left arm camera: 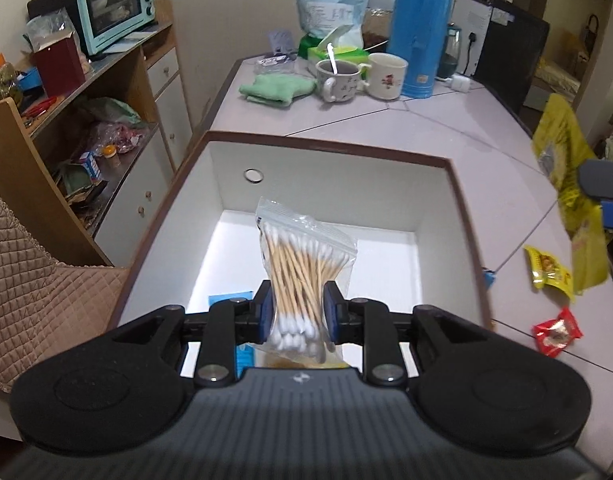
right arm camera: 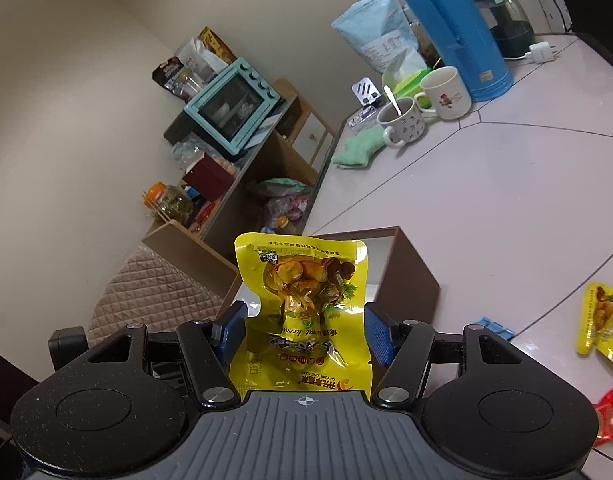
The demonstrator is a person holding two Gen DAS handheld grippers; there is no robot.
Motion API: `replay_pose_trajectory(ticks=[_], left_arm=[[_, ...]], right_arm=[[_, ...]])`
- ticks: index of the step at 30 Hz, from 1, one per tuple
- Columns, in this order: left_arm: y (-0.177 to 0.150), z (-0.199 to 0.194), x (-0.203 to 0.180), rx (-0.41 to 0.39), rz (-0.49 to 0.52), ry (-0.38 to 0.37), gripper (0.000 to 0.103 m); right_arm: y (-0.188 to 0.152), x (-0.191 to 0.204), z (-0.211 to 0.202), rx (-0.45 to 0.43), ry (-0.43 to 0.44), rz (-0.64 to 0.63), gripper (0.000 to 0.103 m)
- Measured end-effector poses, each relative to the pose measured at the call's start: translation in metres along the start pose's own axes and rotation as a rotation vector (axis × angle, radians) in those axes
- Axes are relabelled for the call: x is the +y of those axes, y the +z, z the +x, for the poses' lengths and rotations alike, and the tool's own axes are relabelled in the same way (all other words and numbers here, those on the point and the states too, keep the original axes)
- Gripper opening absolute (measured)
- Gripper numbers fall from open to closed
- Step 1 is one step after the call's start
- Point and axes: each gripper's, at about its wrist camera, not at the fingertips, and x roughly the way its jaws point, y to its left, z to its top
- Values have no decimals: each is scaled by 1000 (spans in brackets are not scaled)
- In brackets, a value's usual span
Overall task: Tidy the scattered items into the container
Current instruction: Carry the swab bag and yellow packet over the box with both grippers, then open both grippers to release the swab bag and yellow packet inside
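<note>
My left gripper is shut on a clear zip bag of cotton swabs, held above the inside of a brown-rimmed white box. A blue item lies on the box floor under the fingers. My right gripper is shut on a yellow snack pouch, held up above the table with the box's brown outer wall just behind it. In the left wrist view that pouch and the right gripper show at the right edge. On the table lie another yellow pouch and a red packet.
At the table's far end stand a blue thermos, two mugs, a green cloth and a pale blue bag. A small blue item lies by the box. A shelf unit with a teal oven stands to the left, a padded chair nearer.
</note>
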Motion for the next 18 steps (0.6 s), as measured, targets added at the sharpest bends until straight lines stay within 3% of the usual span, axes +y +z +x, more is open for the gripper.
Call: replay_pose_trajectory(ticks=[2, 5, 18], left_arm=[[2, 6, 7, 4, -2, 2, 24], [2, 5, 15, 7, -8, -7, 35], [-9, -25, 49, 30, -80, -4, 38]], right_arm=[[0, 4, 11, 14, -2, -6, 61], [0, 9, 27, 37, -9, -25, 61], [-11, 31, 99, 128, -76, -160, 63]])
